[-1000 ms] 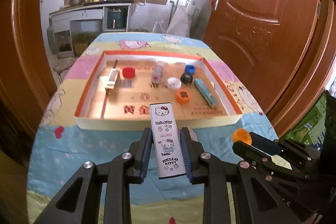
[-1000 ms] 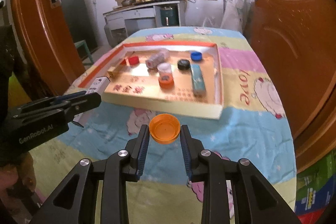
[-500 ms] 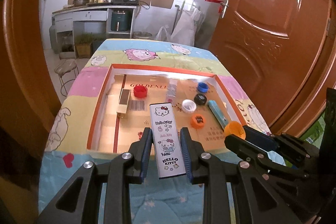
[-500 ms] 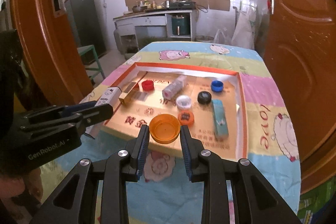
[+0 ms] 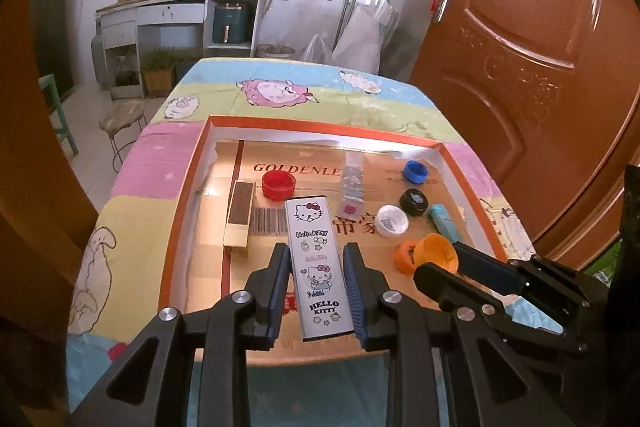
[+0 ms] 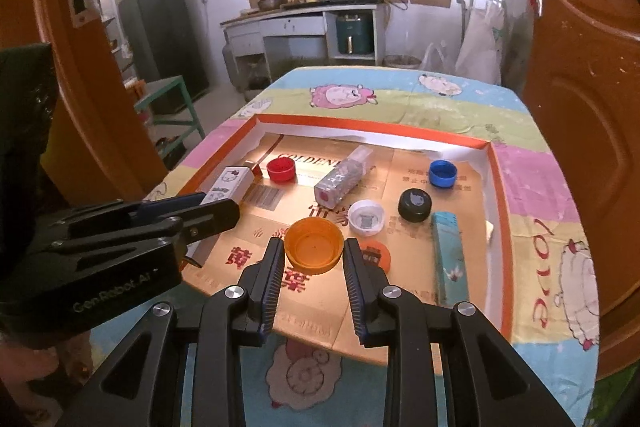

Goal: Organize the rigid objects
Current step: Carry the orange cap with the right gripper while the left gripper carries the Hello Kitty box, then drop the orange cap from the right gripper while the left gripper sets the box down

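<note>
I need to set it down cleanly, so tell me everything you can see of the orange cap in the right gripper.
The orange cap is a round, shallow plastic lid, smooth inside, its open side facing up toward the camera. The right gripper has its jaws closed on the cap's opposite sides, holding it about level above the near part of the cardboard tray. Only the jaws touch it. A second orange cap lies in the tray just behind it.

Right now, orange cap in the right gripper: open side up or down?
Up. The orange cap, held between the right gripper fingers, shows its hollow interior and rim facing upward.
</note>
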A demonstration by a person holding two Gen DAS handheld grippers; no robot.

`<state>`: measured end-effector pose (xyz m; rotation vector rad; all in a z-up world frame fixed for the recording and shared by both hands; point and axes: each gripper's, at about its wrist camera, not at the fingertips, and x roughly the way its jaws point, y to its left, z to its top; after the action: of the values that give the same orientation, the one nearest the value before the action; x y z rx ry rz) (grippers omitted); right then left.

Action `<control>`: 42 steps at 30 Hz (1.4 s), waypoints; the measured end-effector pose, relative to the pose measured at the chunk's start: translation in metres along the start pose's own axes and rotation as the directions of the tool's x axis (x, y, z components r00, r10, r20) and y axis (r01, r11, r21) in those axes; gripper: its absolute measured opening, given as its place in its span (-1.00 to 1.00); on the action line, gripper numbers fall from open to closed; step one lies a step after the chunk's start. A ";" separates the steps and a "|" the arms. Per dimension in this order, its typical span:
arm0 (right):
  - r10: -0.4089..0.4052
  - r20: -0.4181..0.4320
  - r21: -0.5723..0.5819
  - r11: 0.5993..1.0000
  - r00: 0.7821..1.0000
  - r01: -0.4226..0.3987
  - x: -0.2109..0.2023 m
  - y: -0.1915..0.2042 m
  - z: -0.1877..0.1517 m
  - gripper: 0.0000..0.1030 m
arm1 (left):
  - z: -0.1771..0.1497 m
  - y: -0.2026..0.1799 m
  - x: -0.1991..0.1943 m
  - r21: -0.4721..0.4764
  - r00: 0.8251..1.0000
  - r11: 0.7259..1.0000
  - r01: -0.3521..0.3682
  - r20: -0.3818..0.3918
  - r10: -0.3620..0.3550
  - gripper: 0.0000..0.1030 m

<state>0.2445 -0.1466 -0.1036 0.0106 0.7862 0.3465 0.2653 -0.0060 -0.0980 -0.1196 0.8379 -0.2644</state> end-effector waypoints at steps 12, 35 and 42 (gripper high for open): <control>0.013 -0.047 -0.011 1.000 0.999 -0.013 0.034 -0.002 0.006 -0.40 | 0.009 0.009 0.035 0.023 0.998 1.000 -0.009 -0.061 0.010 -0.45; 0.012 -0.112 -0.034 0.999 0.994 -0.016 0.065 -0.002 0.002 -0.40 | 0.006 0.017 0.061 0.051 0.995 0.999 -0.005 -0.098 0.009 -0.45; 0.009 -0.121 -0.038 0.999 0.993 -0.014 0.068 -0.002 0.000 -0.39 | 0.005 0.018 0.062 0.056 0.996 0.998 0.001 -0.091 0.005 -0.45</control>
<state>0.2897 -0.1275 -0.1513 -0.0422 0.8991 0.3761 0.3124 -0.0060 -0.1431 -0.0544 0.9199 -0.2930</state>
